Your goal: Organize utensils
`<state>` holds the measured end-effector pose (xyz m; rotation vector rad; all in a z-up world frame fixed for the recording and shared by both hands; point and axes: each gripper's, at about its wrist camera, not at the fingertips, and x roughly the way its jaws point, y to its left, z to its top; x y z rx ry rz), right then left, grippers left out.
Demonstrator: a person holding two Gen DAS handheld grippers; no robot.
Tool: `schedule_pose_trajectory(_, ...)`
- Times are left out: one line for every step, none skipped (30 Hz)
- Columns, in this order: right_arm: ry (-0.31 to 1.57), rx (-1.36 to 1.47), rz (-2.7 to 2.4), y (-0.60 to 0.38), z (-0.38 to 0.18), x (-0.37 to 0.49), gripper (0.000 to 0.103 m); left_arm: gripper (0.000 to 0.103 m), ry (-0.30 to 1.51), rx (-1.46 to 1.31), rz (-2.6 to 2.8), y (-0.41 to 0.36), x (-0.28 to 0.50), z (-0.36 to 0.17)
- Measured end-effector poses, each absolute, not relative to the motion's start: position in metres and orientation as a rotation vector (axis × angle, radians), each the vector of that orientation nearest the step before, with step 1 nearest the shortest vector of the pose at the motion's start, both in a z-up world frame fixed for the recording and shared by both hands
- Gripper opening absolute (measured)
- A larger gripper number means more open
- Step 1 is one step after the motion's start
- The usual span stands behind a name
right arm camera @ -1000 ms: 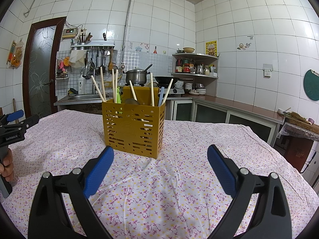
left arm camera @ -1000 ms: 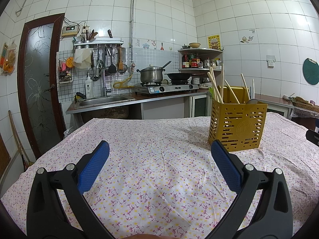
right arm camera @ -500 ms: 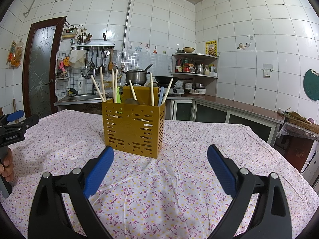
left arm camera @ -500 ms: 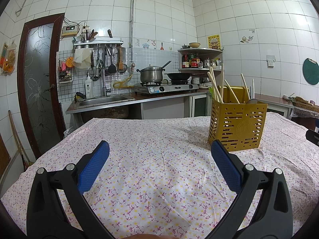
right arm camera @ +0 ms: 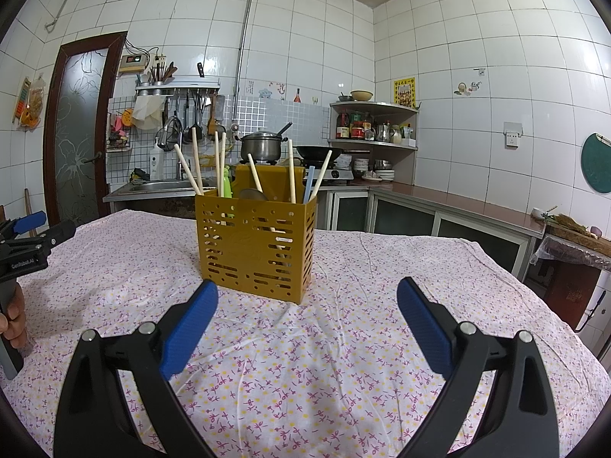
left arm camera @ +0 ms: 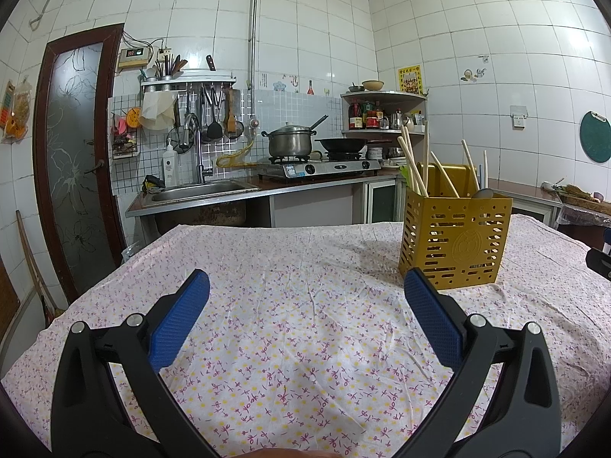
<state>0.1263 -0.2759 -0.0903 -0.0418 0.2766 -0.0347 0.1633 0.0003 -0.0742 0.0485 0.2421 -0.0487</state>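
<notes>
Landmark: mustard-yellow slotted plastic utensil caddy [right arm camera: 255, 246], rectangular, standing upright on the table covered w/ a white cloth printed in small purple and yellow flowers [right arm camera: 343, 362].

Orientation: pale wooden chopsticks [right arm camera: 198, 168] stand handle-down in the caddy, long axes near vertical, tips fanning up and outward. Approx. seven sticks visible in the right wrist view. The left-compartment sticks lean left; the one at the right corner leans right.

Contents, caddy:
- wooden chopsticks, spread across the compartments;
- one light-blue stick [right arm camera: 308, 187] near the right end;
- a green plastic utensil [right arm camera: 227, 185] toward the left;
- a grey metal spoon bowl [right arm camera: 252, 194] at the middle, just above the rim.
Exact compartment divisions cannot be told.

Tool state:
- Right gripper [right arm camera: 307, 295]: blue-padded jaws spread wide, empty. Caddy sits just beyond the left fingertip, not touching.
- Left gripper [left arm camera: 306, 286]: jaws spread wide, empty. Caddy [left arm camera: 454, 242] lies ahead and to the right, its base corner just behind the right pad; contact cannot be told.

A hand [right arm camera: 13, 320] holds the left gripper's body well left of the caddy.
</notes>
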Motion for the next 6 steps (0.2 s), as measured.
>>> schedule_pose_trajectory(0.276, -0.041, -0.035, -0.2758, -0.0904, 0.126, 0.093, 0.098, 0.245, 0.047, -0.051, 0.0, 0.1637, -0.0761)
schedule_pose_trajectory(0.277, -0.041, -0.035, -0.276, -0.0903, 0.1266, 0.093, 0.098, 0.249, 0.046, -0.052, -0.0004, 0.1641, -0.0778)
schedule_pose_trajectory(0.278, -0.042, -0.035, -0.2757, -0.0904, 0.1264, 0.093, 0.098, 0.251, 0.045, -0.052, -0.0007, 0.1644, -0.0789)
schedule_pose_trajectory(0.277, -0.042, -0.034, -0.2755, -0.0904, 0.126, 0.093, 0.098, 0.251, 0.045, -0.052, -0.0016, 0.1637, -0.0796)
schedule_pose_trajectory(0.277, -0.043, -0.034, -0.2756, -0.0904, 0.1259, 0.093, 0.098, 0.25, 0.045, -0.052, -0.0006, 0.1644, -0.0794)
schedule_pose_trajectory(0.277, -0.042, -0.035, -0.2762, -0.0902, 0.1268, 0.093, 0.098, 0.251, 0.046, -0.053, -0.0005, 0.1645, -0.0793)
